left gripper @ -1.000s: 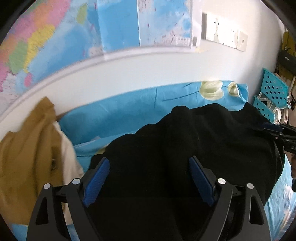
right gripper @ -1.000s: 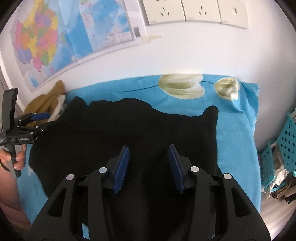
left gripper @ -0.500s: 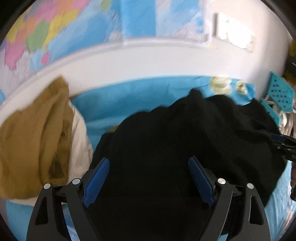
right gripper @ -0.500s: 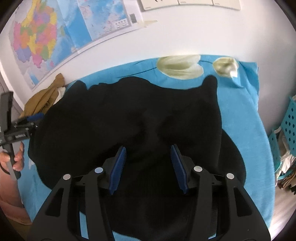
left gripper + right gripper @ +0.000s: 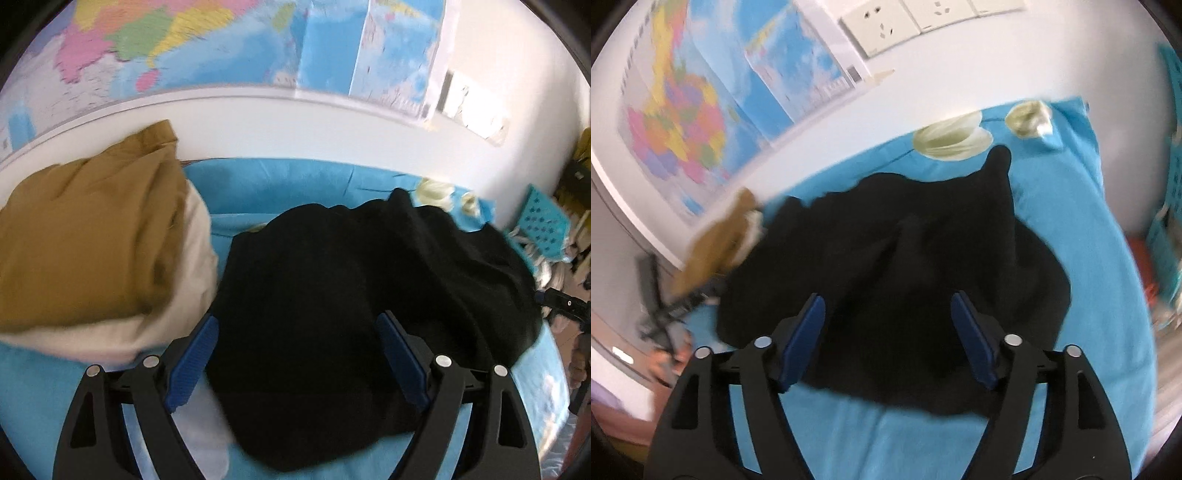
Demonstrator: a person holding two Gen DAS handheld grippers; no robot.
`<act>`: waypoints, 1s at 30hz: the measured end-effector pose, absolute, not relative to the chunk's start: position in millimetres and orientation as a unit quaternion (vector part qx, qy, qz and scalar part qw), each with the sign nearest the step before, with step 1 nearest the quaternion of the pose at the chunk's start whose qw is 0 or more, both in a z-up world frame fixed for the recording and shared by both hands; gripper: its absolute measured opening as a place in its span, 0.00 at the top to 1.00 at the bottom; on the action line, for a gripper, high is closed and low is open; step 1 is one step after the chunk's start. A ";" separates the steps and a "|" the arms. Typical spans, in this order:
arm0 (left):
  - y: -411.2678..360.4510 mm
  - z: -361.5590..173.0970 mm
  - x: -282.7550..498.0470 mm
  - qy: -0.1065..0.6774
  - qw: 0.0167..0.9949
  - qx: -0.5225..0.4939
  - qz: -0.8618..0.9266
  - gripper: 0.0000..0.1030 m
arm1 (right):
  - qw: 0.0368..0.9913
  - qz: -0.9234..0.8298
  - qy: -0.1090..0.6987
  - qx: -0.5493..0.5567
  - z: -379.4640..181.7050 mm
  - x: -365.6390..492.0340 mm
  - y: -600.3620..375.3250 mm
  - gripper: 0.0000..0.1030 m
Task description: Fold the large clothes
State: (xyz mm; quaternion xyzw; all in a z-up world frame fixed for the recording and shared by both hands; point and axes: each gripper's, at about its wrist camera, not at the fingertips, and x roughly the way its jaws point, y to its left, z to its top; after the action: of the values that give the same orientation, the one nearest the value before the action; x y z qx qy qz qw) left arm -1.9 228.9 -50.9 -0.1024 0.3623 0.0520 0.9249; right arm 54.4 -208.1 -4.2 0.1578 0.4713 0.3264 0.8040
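Observation:
A large black garment (image 5: 351,295) (image 5: 916,258) lies bunched in a mound on the blue floral sheet (image 5: 288,184) (image 5: 1089,229). My left gripper (image 5: 295,350) hovers over its left end with the blue pads wide apart and nothing pinched between them. Over the garment's near edge my right gripper (image 5: 890,325) has its jaws opening; the cloth lies below them, not pressed by the pads. The right gripper (image 5: 565,306) also shows at the right edge of the left wrist view. At the left of the right wrist view the left gripper (image 5: 661,314) appears, blurred.
A folded mustard garment (image 5: 85,236) (image 5: 716,240) on a cream one (image 5: 184,295) sits at the sheet's left end against the wall. Maps (image 5: 221,44) and sockets (image 5: 905,18) hang on the wall behind. Turquoise baskets (image 5: 543,229) stand past the sheet's right end.
My right gripper's jaws have spread from narrow to wide and let the black cloth go; it rolled and pulled back. The left gripper slid left, bringing the mustard pile closer.

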 end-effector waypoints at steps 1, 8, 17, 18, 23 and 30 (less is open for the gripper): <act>229.9 -50.1 -9.8 0.359 0.926 -0.109 0.045 0.18 | 0.796 0.333 0.475 0.173 -4.7 48.6 -212.9 0.27; 233.0 -68.9 -71.8 0.365 0.902 -0.218 -0.073 0.18 | 0.727 0.351 0.526 0.266 -35.1 10.5 -229.4 0.23; 214.6 -112.6 -50.9 0.421 0.846 -0.296 -0.139 0.18 | 0.732 0.317 0.536 0.276 -52.4 20.5 -209.5 0.24; 214.1 -115.7 -46.0 0.421 0.842 -0.305 -0.148 0.18 | 0.736 0.313 0.533 0.276 -52.0 22.6 -208.2 0.24; 219.9 -122.0 -28.6 0.404 0.832 -0.346 -0.155 0.14 | 0.760 0.281 0.519 0.272 -55.3 30.8 -199.3 0.22; 229.0 -119.6 -4.7 0.389 0.828 -0.383 -0.131 0.10 | 0.775 0.245 0.504 0.294 -57.7 42.6 -194.4 0.15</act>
State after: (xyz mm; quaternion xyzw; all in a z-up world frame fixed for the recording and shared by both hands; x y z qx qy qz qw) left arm -4.7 229.0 -119.6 -0.3833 0.3885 -0.1314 0.8276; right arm 42.6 -194.4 -57.7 0.2939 0.5037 0.2446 0.7747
